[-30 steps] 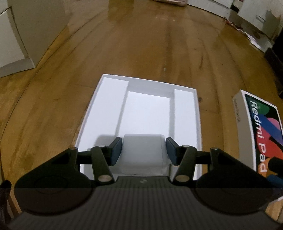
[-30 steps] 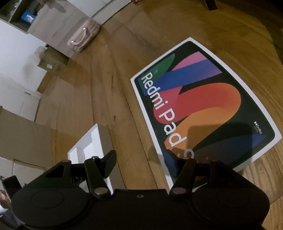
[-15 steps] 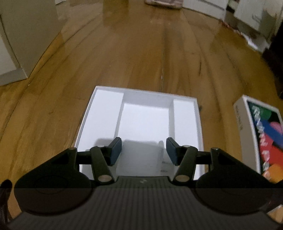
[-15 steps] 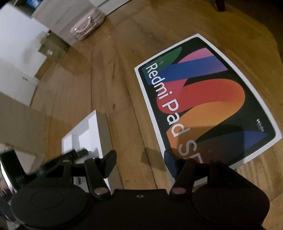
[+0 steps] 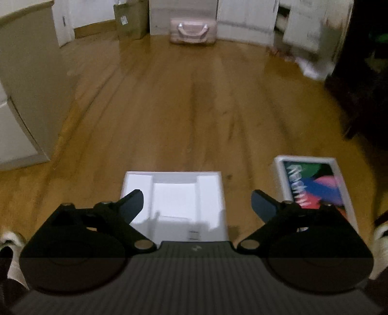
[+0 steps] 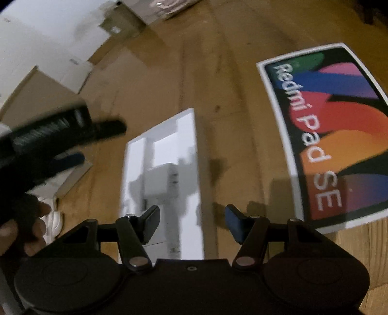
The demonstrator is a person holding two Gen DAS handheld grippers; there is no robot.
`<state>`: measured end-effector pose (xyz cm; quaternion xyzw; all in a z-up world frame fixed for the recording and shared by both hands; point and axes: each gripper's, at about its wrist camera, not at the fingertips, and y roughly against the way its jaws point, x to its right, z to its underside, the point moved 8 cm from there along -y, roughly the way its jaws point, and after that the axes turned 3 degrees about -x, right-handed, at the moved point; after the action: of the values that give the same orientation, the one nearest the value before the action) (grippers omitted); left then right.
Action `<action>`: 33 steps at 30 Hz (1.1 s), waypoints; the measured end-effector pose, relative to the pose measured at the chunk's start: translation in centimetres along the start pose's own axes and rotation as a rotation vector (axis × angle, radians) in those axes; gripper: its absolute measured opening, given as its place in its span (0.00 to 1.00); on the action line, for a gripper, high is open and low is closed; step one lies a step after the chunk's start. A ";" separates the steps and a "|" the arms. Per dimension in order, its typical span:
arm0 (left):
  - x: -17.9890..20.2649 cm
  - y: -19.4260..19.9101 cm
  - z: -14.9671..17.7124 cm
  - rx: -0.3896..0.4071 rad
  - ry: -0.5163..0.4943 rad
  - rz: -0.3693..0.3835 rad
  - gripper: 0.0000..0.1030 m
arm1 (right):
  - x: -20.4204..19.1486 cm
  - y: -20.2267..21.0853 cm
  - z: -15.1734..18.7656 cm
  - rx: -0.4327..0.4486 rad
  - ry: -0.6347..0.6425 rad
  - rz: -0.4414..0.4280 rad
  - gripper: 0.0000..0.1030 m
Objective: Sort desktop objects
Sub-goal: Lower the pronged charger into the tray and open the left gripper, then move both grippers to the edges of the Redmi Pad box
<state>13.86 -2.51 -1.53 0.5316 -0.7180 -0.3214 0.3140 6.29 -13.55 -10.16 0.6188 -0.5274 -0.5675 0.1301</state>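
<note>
A white box tray point(image 5: 208, 191) with compartments lies on the wooden floor; it also shows in the right wrist view point(image 6: 189, 135). A white charger block point(image 6: 157, 179) rests in its middle compartment, partly seen in the left wrist view point(image 5: 172, 224). My left gripper point(image 5: 196, 206) is open wide and empty, raised above the tray's near end. It shows blurred at the left of the right wrist view point(image 6: 72, 143). My right gripper point(image 6: 192, 221) is open and empty, above the floor between the tray and the colourful Redmi Pad SE box lid point(image 6: 334, 135), which lies right of the tray point(image 5: 315, 186).
A pink suitcase point(image 5: 191, 31) and a cardboard box point(image 5: 132, 21) stand by the far wall. White cabinets point(image 5: 14, 116) are at the left, dark furniture point(image 5: 363, 72) at the right. A white shoe point(image 6: 52, 223) is at the lower left of the right wrist view.
My left gripper let go of the white charger block in the tray, opened wide and pulled up and back. My right gripper swung left, bringing the tray into its view.
</note>
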 end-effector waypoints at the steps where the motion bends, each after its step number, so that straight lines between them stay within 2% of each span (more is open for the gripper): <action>1: -0.6 0.1 0.7 -0.021 0.049 0.005 0.94 | -0.4 0.0 0.2 -0.007 0.027 -0.002 0.63; 3: -1.9 0.3 1.9 -0.056 0.135 0.007 0.94 | -1.3 -0.2 0.5 -0.024 0.081 -0.007 0.63; 6: -3.1 -0.1 3.1 -0.078 0.162 -0.019 0.94 | -2.3 -1.1 1.7 -0.058 0.109 -0.034 0.63; 8: -3.7 -0.2 3.5 -0.086 0.166 -0.025 0.94 | -2.2 -1.9 2.4 -0.083 0.114 -0.001 0.63; 10: -4.6 0.1 3.5 -0.056 0.198 -0.053 0.94 | -2.4 -2.4 2.9 -0.098 0.138 0.021 0.61; 13: -5.7 0.7 3.2 -0.005 0.250 -0.061 0.94 | -3.8 -2.8 3.5 -0.114 0.175 -0.005 0.55; 18: -5.5 0.6 3.1 -0.015 0.227 -0.036 0.94 | -6.5 -3.5 4.4 -0.133 0.281 0.001 0.56; 22: -5.4 0.7 3.1 -0.004 0.231 -0.025 0.94 | -4.6 -3.6 4.1 -0.146 0.204 0.096 0.56; 25: -6.9 1.5 2.8 0.021 0.312 -0.021 0.94 | -2.5 -1.8 1.6 -0.144 0.084 0.167 0.58; 26: -7.5 1.8 2.7 0.035 0.341 -0.017 0.94 | -2.0 -0.7 0.1 -0.105 0.080 0.198 0.60; 28: -8.3 2.0 2.7 0.040 0.383 0.001 0.94 | -1.0 1.3 -2.8 -0.018 0.086 0.277 0.73; 30: -8.4 1.9 2.7 0.035 0.414 0.014 0.94 | 0.1 2.7 -5.5 0.010 0.114 0.377 0.73; 33: -6.3 0.9 2.6 0.017 0.408 0.053 0.94 | 1.7 5.0 -8.8 0.007 0.156 0.404 0.73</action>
<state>12.74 4.10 -3.03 0.5693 -0.6558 -0.1927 0.4569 10.84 -20.80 -4.47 0.5432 -0.6309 -0.4783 0.2795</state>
